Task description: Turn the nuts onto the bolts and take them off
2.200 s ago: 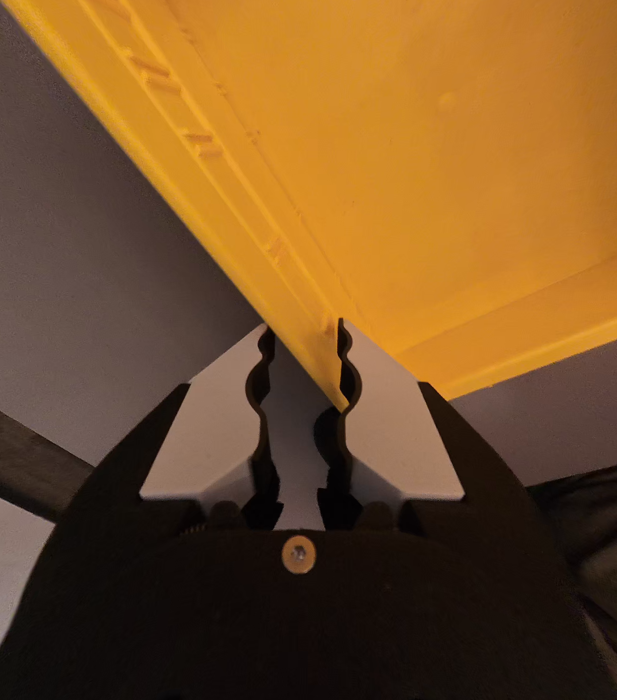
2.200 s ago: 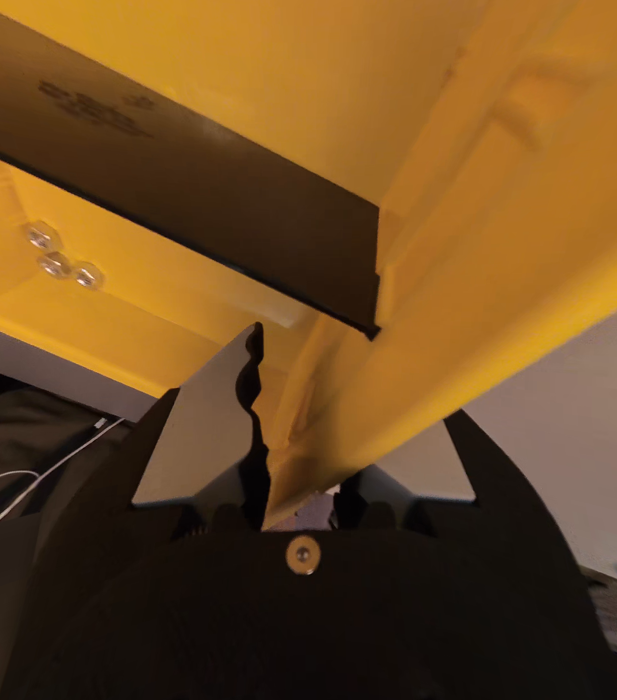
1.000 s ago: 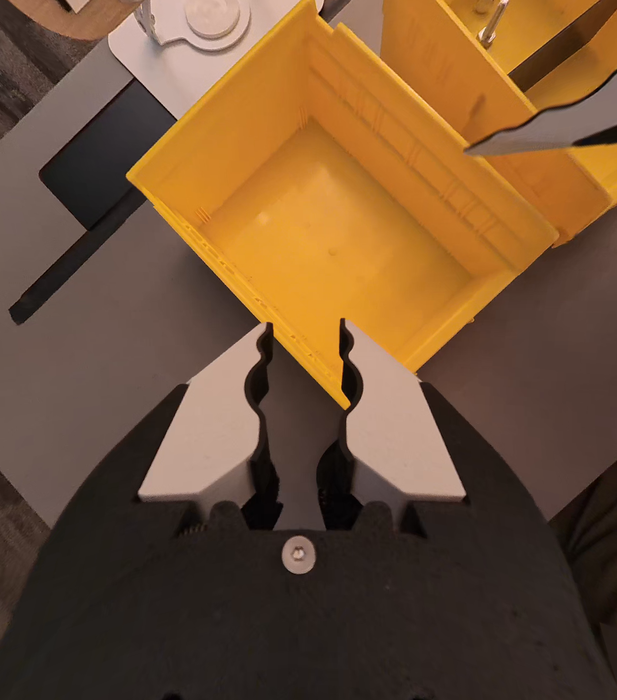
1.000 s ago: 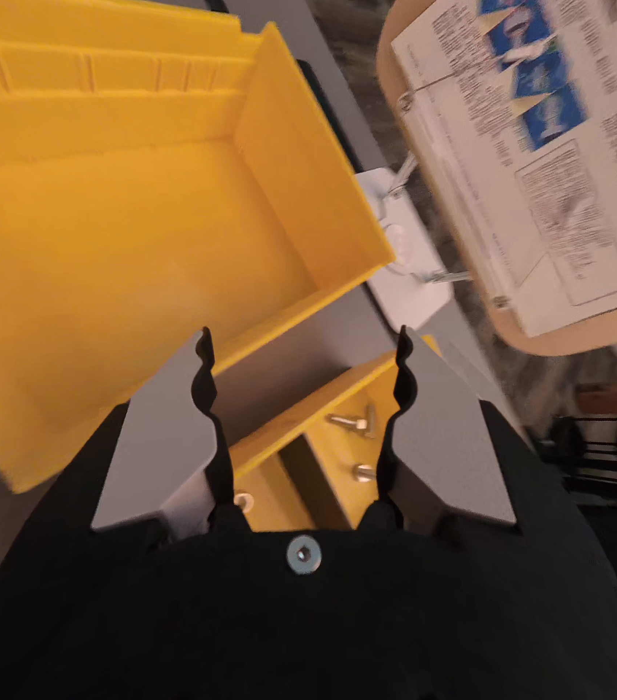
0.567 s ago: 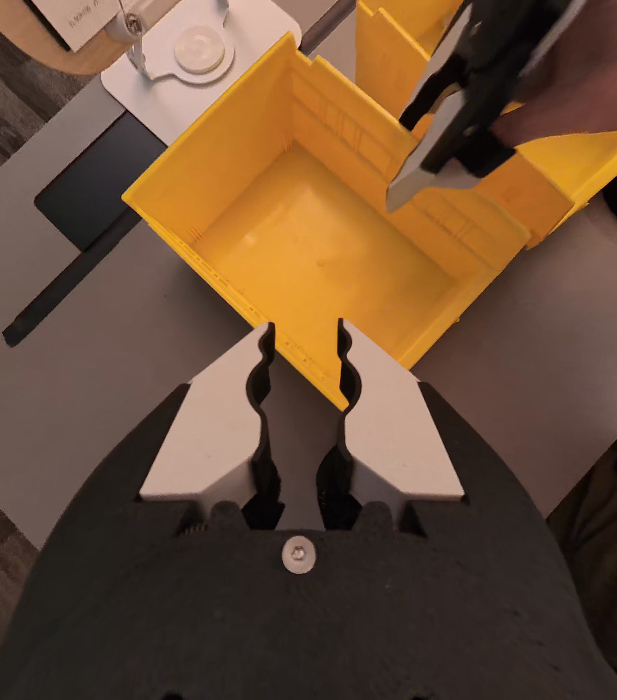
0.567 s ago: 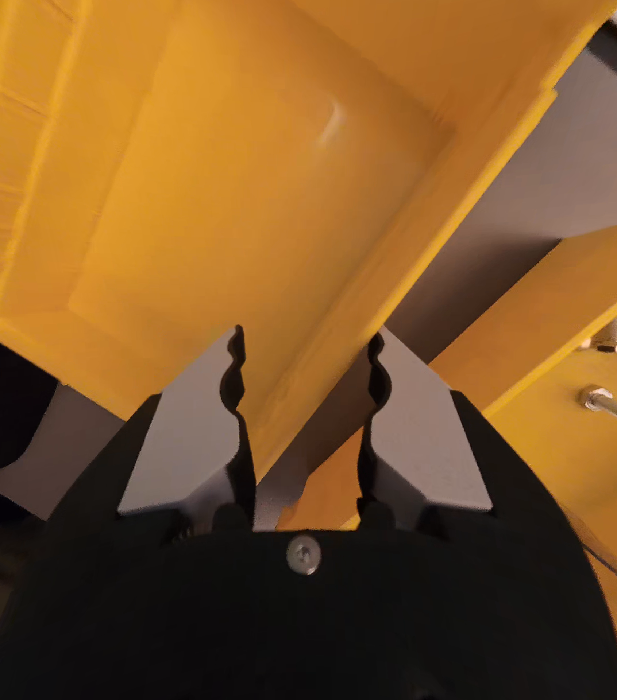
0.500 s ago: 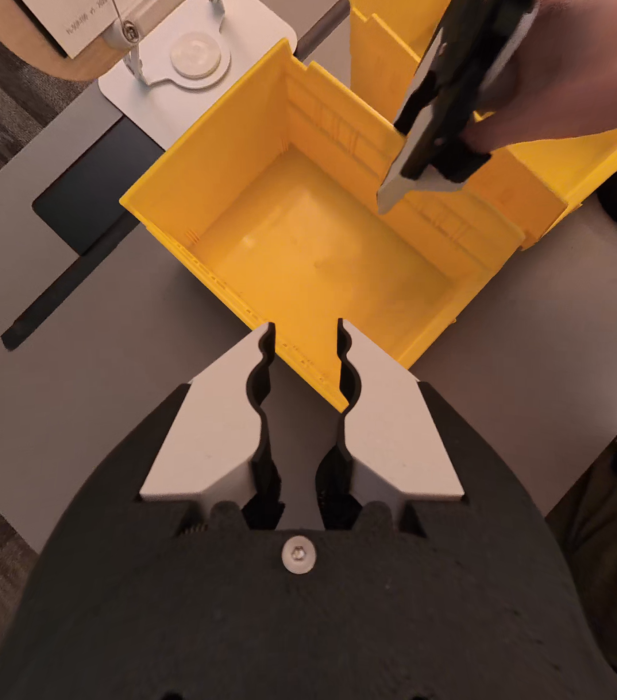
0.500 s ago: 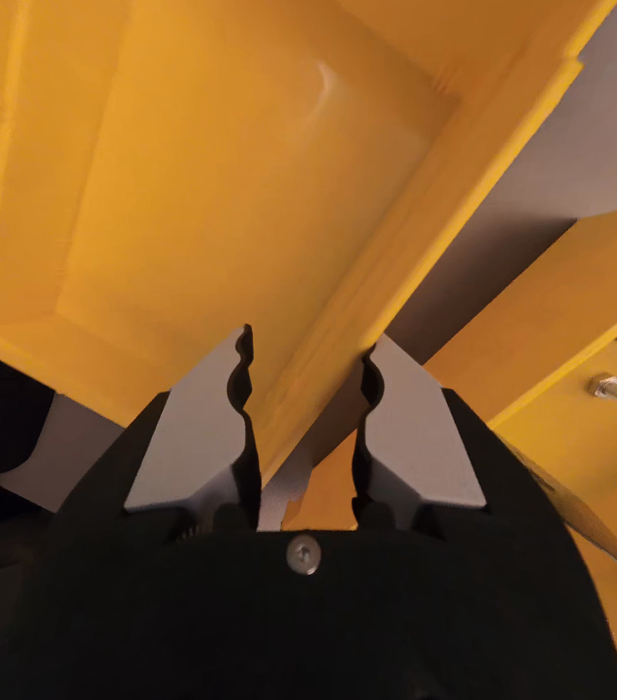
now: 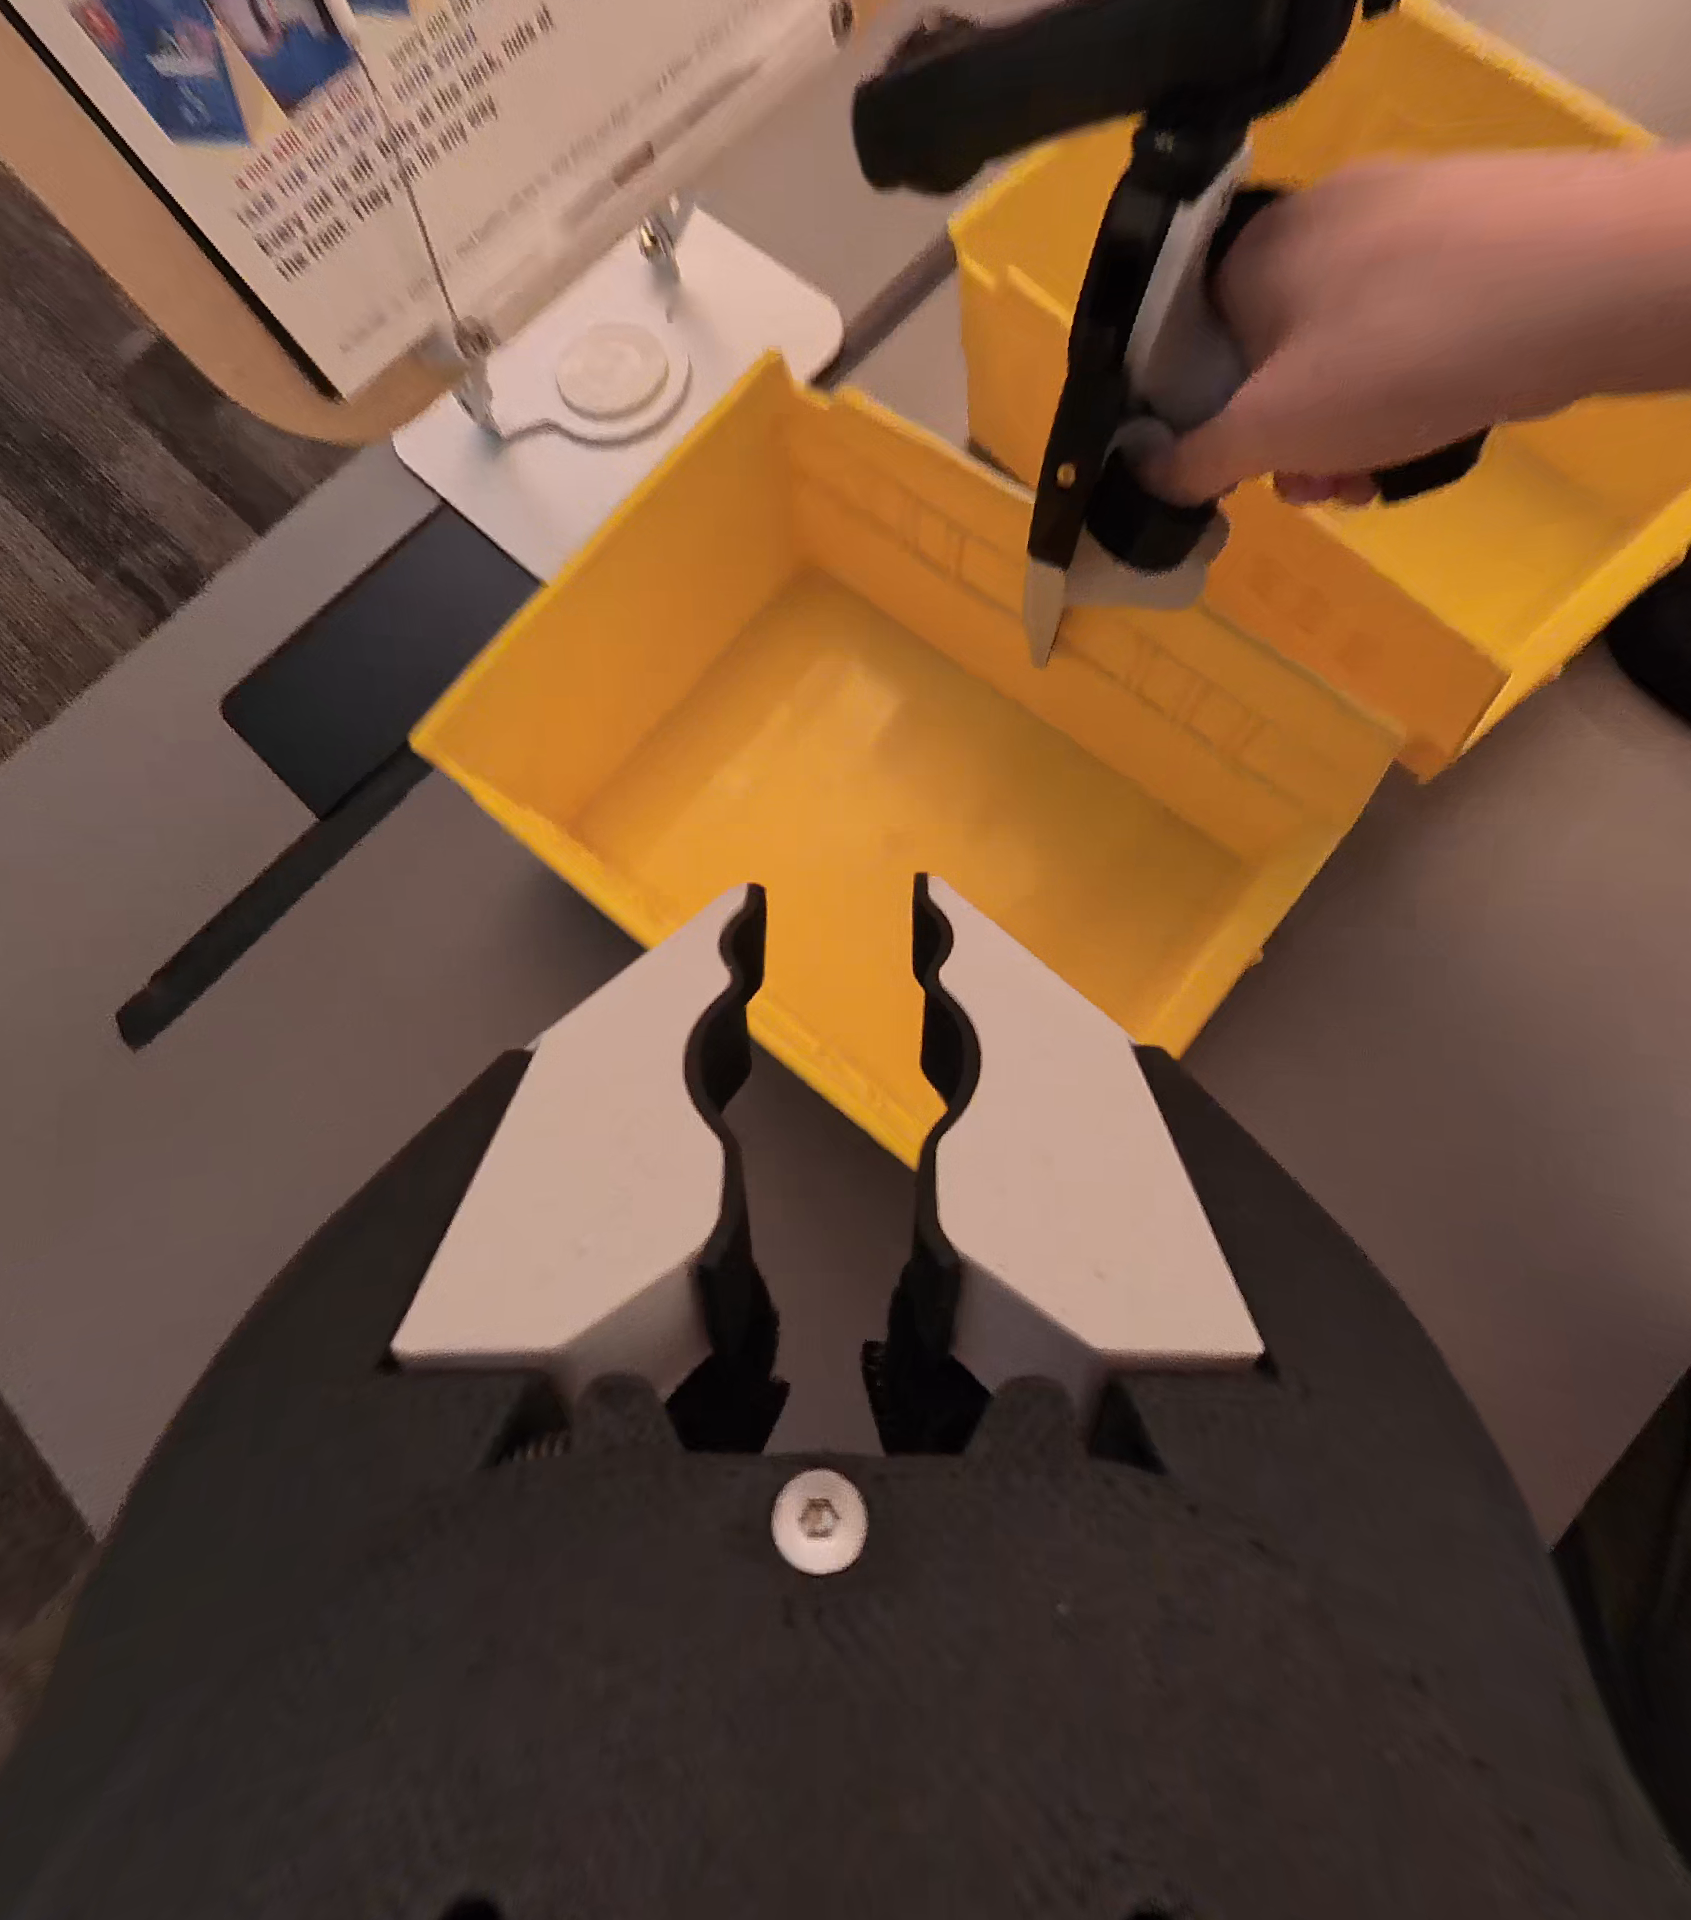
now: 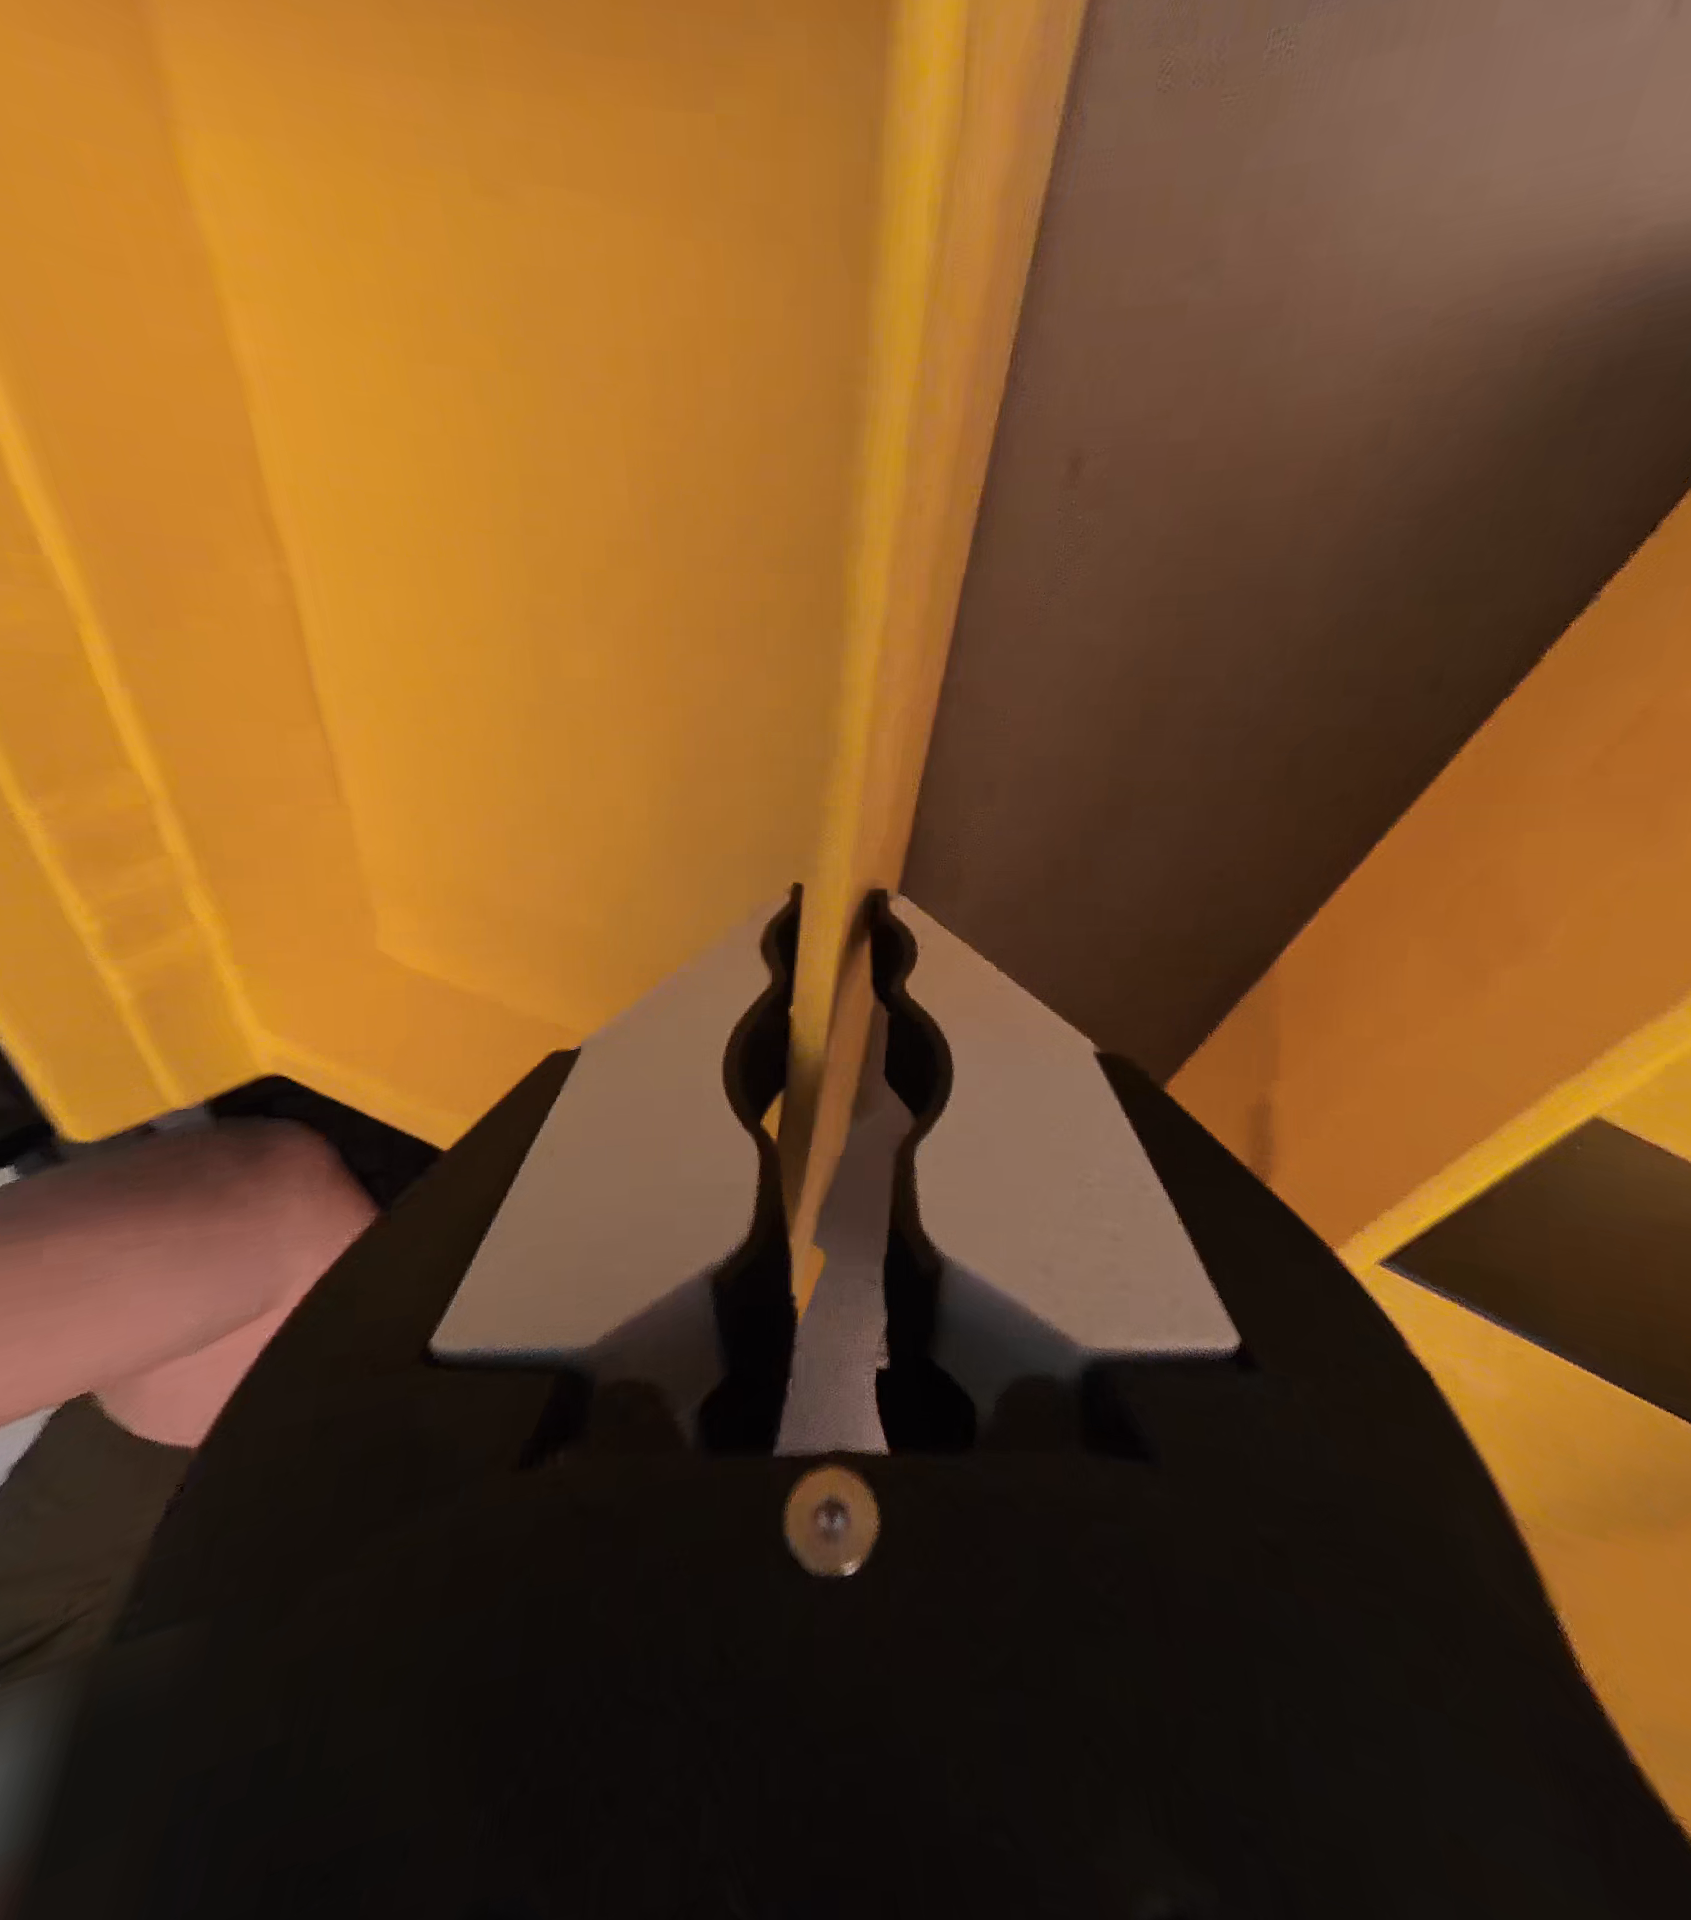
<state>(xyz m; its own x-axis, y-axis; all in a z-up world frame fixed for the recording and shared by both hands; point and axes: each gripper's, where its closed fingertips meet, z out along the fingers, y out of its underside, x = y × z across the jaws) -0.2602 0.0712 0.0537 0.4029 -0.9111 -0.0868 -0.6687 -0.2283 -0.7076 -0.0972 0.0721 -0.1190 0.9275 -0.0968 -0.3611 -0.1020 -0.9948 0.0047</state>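
Observation:
An empty yellow bin (image 9: 612,582) stands on the grey table (image 9: 1495,1039). My left gripper (image 9: 836,894) is shut on the bin's near corner, which sits between the fingers against the right one. My right gripper (image 10: 833,896) is shut on the thin top edge of the bin's far wall (image 10: 903,416); it also shows in the left wrist view (image 9: 1049,623), held by a hand (image 9: 1392,312). A second yellow bin (image 9: 1547,540) with a black divider (image 10: 1599,1299) stands just behind. No nuts or bolts are in view.
A white stand base (image 9: 612,364) holding a board with a printed sheet (image 9: 353,156) stands at the back left. A dark flat pad (image 9: 363,665) lies left of the empty bin. The table edge runs along the left and bottom right. The gap from one gripper's tips to the other's is roughly 25 centimetres.
My right gripper went from open above the bins to shut on the empty bin's far wall. My left gripper kept its hold on the near corner while its view tilted up.

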